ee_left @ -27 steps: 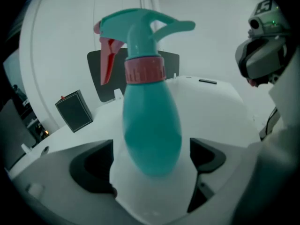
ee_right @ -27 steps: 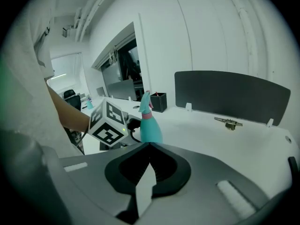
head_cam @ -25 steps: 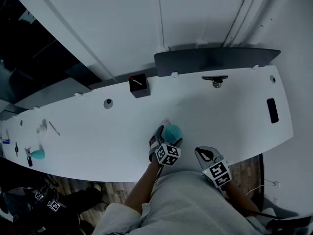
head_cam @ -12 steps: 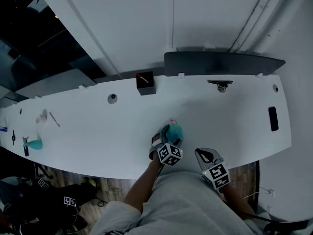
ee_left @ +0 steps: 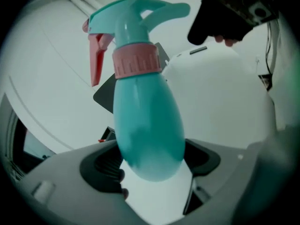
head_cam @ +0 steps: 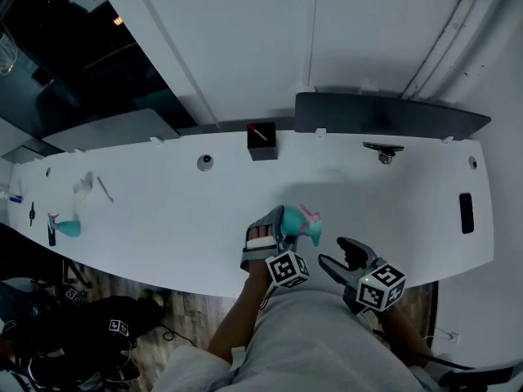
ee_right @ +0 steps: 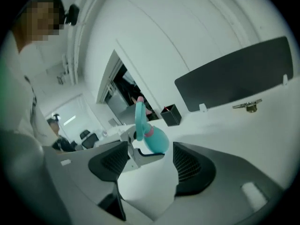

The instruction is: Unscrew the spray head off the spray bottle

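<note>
Left tongs [ee_left: 150, 168], just closed, pinch the spray bottle [ee_left: 147, 125] low on its body over the counter [head_cam: 163, 219], spray head [ee_left: 133, 18] uppermost. Right tongs [ee_right: 150, 165], just spread and empty, stand right of the bottle.

Long white table [head_cam: 163, 219] against white wall [head_cam: 245, 39], dark panel [head_cam: 392, 117] behind, wooden floor [head_cam: 204, 313] below
</note>
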{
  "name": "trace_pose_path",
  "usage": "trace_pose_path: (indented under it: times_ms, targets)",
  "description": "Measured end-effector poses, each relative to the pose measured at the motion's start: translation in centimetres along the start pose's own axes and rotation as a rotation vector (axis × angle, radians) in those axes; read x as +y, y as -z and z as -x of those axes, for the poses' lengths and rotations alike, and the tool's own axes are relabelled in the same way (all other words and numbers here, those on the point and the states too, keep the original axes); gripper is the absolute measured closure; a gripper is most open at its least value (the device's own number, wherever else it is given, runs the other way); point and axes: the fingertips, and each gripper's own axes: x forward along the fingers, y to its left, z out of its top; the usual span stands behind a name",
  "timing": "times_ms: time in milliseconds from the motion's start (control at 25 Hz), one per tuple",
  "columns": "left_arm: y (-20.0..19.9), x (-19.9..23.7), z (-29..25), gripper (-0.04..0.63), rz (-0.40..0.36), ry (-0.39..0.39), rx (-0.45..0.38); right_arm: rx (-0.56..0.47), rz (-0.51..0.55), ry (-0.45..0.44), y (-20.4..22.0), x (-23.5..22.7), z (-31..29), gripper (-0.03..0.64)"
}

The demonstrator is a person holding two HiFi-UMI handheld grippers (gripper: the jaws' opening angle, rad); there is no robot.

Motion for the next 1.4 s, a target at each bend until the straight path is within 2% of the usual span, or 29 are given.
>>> trace_pose_path:
  times_ms: [120,240,320,520,640,680,920,1000,1120,1160,1280,1400]
  targets:
    - [0.7,1.8,1.2,0.198,-0.096,-0.063,0.081,-0.068,-0.102,-0.061,-3.0,1.3,-0.1,0.331]
    - [1.6,2.1,1.9,0.198,-0.148,-0.091,0.154,-0.078,-0.130,-0.093,-4.1,2.1,-0.9,0.408]
    - [1.8,2.0,2.4,0.198,-0.165,-0.086,0.183,-0.071,-0.129,-0.080,-4.0,2.0,-1.6,0.456]
    - [1.7,1.0,3.1,0.198,-0.204,-0.051,0.209,-0.051,-0.167,-0.057,-3.5,1.8,-3.2,0.451]
    - [1.6,3.0,3.6,0.199,-0.344,-0.159,0.248,-0.033,-0.201,-0.039,-3.0,1.4,-3.9,0.451]
    - [1.6,3.4,3.7,0.199,-0.370,-0.178,0.255,-0.027,-0.204,-0.030,-2.9,1.1,-4.0,0.451]
    - [1.2,2.8,3.6,0.201,-0.380,-0.165,0.233,0.027,-0.170,0.031,-2.1,-0.3,-4.3,0.488]
    - [1.3,2.7,3.4,0.201,-0.377,-0.160,0.231,0.046,-0.128,0.025,-1.9,-0.1,-4.4,0.492]
    - [1.3,2.7,3.4,0.201,-0.375,-0.153,0.224,0.084,0.013,0.012,-1.6,0.5,-4.3,0.495]
    - [1.3,2.3,3.3,0.201,-0.358,-0.133,0.215,0.099,0.061,0.010,-1.6,0.7,-4.2,0.497]
    - [0.8,-0.8,3.0,0.201,-0.210,0.012,0.152,0.140,0.194,0.002,-1.2,1.0,-4.0,0.499]
    - [0.7,-1.5,2.9,0.202,-0.188,0.040,0.136,0.188,0.415,0.012,-0.7,1.5,-3.9,0.500]
